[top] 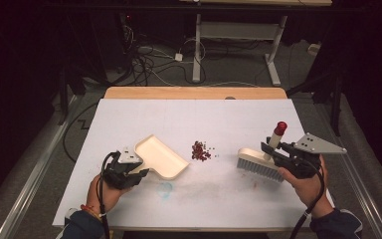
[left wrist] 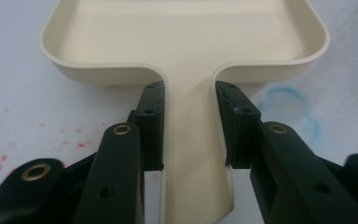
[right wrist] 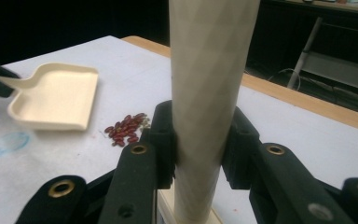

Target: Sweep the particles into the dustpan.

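Nearest the person, the left gripper [top: 140, 175] pinches the flat handle of the cream dustpan [top: 160, 157]; in the left gripper view its jaws press on both edges of that handle just behind the tray [left wrist: 191, 37], with no slack visible. The pan looks like thin moulded plastic: light, stiff and smooth, so it probably needs only a modest squeeze, though a narrow slick handle could twist in the jaws if the tray's lip is pushed hard against the table [top: 129, 114]. The handle near the tray seems the right place to hold it. On the other side, the right gripper [top: 270, 148] clamps the brush [top: 260, 164] by its upright pale handle, which ends in a red cap [top: 280, 128]; the right gripper view shows the jaws closed around the round shaft [right wrist: 209, 93] low down, near the head. The shaft is rigid, the bristles soft and springy, so it should sweep without much force. Farther out, between pan and brush, a small heap of red beans [top: 200, 150] lies on the white tabletop, apart from both. They are light, hard and likely to roll or scatter under a quick stroke.
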